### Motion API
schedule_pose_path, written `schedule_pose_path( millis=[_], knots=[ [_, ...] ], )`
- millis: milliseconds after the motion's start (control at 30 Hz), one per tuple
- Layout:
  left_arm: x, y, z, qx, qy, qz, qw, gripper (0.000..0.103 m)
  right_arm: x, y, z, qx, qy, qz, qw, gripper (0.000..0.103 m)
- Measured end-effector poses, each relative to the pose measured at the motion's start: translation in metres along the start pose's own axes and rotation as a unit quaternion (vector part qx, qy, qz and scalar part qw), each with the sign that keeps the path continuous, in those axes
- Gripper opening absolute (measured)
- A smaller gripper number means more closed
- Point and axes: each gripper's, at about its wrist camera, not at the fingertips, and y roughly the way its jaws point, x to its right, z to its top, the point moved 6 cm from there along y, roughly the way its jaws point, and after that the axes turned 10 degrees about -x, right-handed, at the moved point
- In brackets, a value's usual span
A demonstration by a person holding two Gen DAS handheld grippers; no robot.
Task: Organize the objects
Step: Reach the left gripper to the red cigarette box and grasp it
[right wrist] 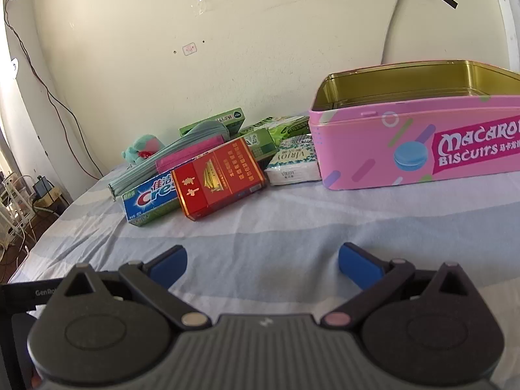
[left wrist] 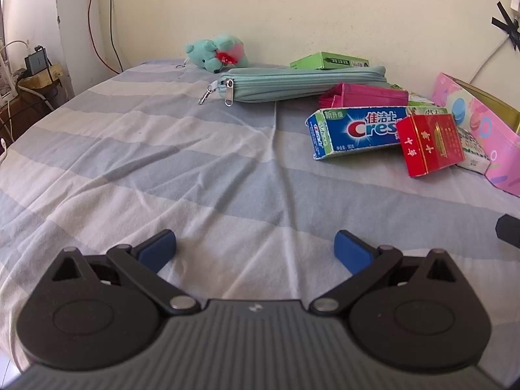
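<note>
Both sets of jaws spread wide, nothing between the blue pads, only striped bedsheet (left wrist: 195, 169) below.

From the right gripper (right wrist: 262, 261): red cigarette pack (right wrist: 218, 178) ahead and a little left of the gap, nearest item of the pile, lying flat, tilted up on the Crest toothpaste box (right wrist: 149, 196) beneath its left edge. Long axis running away from the jaws and slightly rightward, so narrow end facing the pads. Open pink Macaron biscuit tin (right wrist: 406, 144) ahead and to the right, gold interior apparently empty, white tissue pack (right wrist: 294, 164) touching its left wall.

From the left gripper (left wrist: 255, 250): same red pack far ahead and well to the right, teal zip pouch (left wrist: 302, 84) and teal plush toy (left wrist: 216, 52) farther ahead, magenta packet (left wrist: 364, 95) just right of the pouch, green box (left wrist: 328, 61) behind.

Right hand judged nearer to both pack and tin. Likely next move: forward and slightly left, straddle the pack across its short width, then carry rightward into the tin. Risk: pack sliding off the toothpaste box under a lopsided pinch.
</note>
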Motion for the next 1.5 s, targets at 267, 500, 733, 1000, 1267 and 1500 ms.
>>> schedule_pose_path(
  millis=[267, 500, 733, 1000, 1267, 1500],
  knots=[
    [-0.001, 0.0, -0.002, 0.008, -0.003, 0.002, 1.0, 0.103, 0.0, 0.0, 0.001, 0.0, -0.001, -0.001, 1.0, 0.103],
    [-0.016, -0.007, 0.011, 0.016, -0.018, -0.042, 0.9988, 0.103, -0.006, 0.0, 0.001, -0.003, -0.01, 0.005, 1.0, 0.103],
    [-0.037, -0.01, 0.041, 0.054, -0.006, -0.064, 0.9964, 0.103, -0.04, 0.005, 0.013, 0.007, -0.094, 0.018, 0.995, 0.103],
    [0.002, -0.019, 0.064, 0.065, 0.062, -0.151, 0.9845, 0.103, -0.056, 0.033, 0.05, 0.027, -0.166, -0.036, 0.985, 0.103],
    [0.038, -0.016, 0.077, 0.072, 0.099, -0.207, 0.9706, 0.087, -0.06, 0.069, 0.074, 0.0, -0.197, -0.022, 0.98, 0.103],
    [0.011, -0.015, 0.099, 0.049, 0.07, -0.215, 0.9729, 0.086, -0.078, 0.086, 0.061, -0.041, -0.212, 0.04, 0.976, 0.093]
  ],
)
